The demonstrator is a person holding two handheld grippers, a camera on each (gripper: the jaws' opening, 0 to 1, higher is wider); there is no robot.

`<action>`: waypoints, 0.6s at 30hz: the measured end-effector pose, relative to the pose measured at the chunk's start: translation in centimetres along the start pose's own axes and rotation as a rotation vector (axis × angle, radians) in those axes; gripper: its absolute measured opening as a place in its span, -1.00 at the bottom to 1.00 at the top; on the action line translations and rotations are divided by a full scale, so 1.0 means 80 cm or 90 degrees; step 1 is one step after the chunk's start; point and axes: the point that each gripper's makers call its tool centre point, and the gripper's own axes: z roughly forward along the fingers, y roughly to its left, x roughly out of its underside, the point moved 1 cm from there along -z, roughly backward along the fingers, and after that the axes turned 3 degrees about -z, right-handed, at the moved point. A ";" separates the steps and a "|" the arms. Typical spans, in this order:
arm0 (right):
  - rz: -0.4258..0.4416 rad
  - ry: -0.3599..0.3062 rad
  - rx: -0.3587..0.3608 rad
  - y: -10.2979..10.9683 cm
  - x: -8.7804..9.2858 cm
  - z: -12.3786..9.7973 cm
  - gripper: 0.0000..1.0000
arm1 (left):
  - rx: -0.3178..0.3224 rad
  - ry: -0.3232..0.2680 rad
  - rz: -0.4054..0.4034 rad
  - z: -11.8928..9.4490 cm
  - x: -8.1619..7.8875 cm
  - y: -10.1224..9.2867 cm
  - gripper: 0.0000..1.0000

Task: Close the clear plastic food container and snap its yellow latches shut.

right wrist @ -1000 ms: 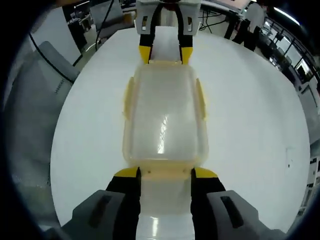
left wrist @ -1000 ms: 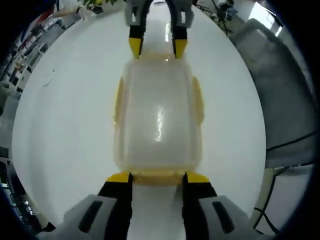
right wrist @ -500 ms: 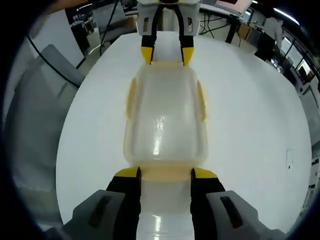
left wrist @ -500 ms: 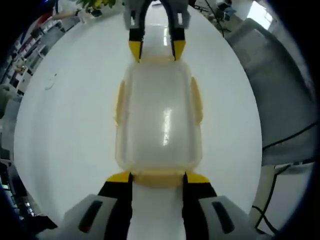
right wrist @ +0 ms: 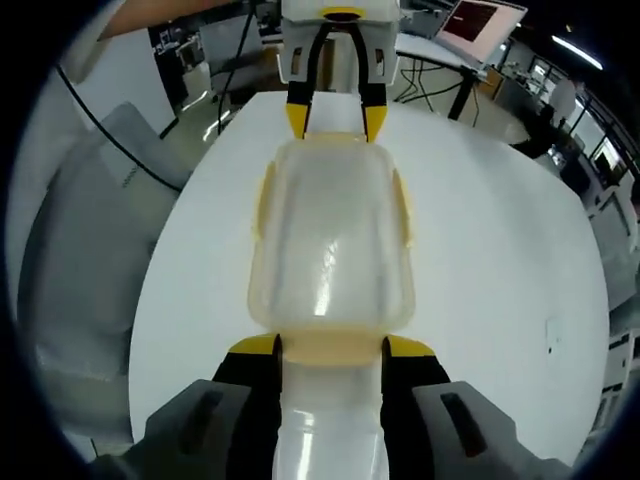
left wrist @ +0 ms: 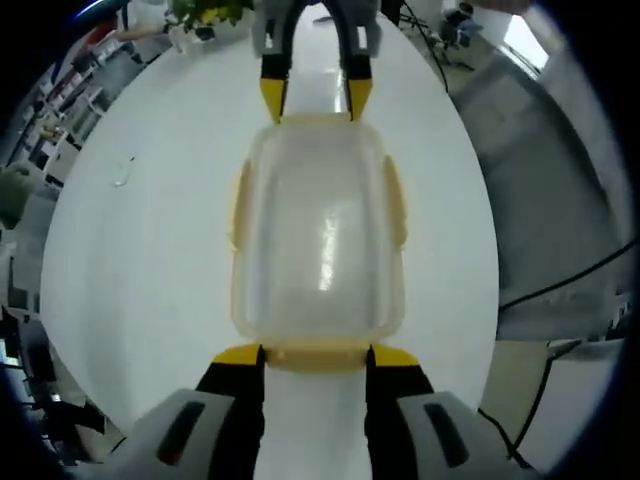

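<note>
Plainly, the clear plastic container (left wrist: 317, 235) sits lid-on upon the round white worktop (left wrist: 140, 250), held lengthwise between the two tools. At its near end the left hand-held gripper (left wrist: 315, 352) has its yellow-tipped jaws spread either side of the end latch (left wrist: 316, 355); whether that latch is snapped down is hard to tell. At the opposite end, the right hand-held gripper (right wrist: 330, 346) is spread likewise. No writing is legible. Grey chairs (right wrist: 75, 260) and office desks (right wrist: 440, 60) ring the worktop.
</note>
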 end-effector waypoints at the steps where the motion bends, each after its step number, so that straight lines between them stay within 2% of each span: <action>1: -0.004 -0.003 0.002 0.001 -0.001 -0.005 -0.31 | -0.002 0.001 -0.003 -0.004 -0.002 -0.002 -0.33; 5: -0.010 -0.011 0.005 0.004 -0.004 -0.020 -0.31 | -0.009 0.004 -0.006 -0.016 -0.010 -0.007 -0.33; 11: -0.021 -0.018 0.012 0.009 -0.001 -0.046 -0.31 | -0.015 -0.001 -0.013 -0.032 -0.034 -0.019 -0.33; 18: -0.019 -0.003 0.018 0.014 0.031 -0.073 -0.31 | -0.018 -0.024 -0.015 -0.033 -0.075 -0.025 -0.33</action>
